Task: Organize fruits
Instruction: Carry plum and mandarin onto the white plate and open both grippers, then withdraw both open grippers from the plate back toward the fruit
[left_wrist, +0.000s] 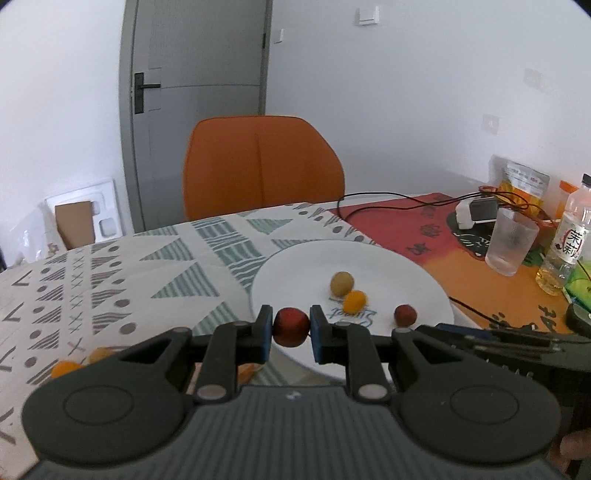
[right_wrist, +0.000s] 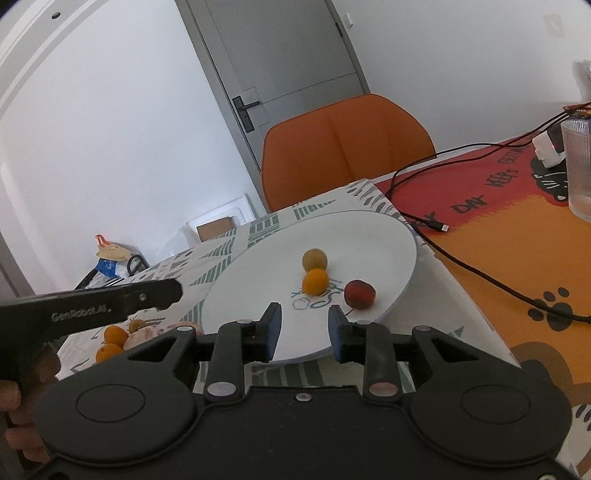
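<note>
Orange fruits on tablecloth, half-hidden behind left claw

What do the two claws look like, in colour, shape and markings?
Both the left claw and the right claw have black plastic bodies with round housings, silver rivets and blue pads on flat fingers. White "GenRobot.AI" lettering marks the left claw's side in the right wrist view.

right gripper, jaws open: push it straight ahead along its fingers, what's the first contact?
Probably the white plate: the right gripper is open over its near rim. Next in that line, the orange fruit. Height above the plate is unclear, so it might skim over.
</note>
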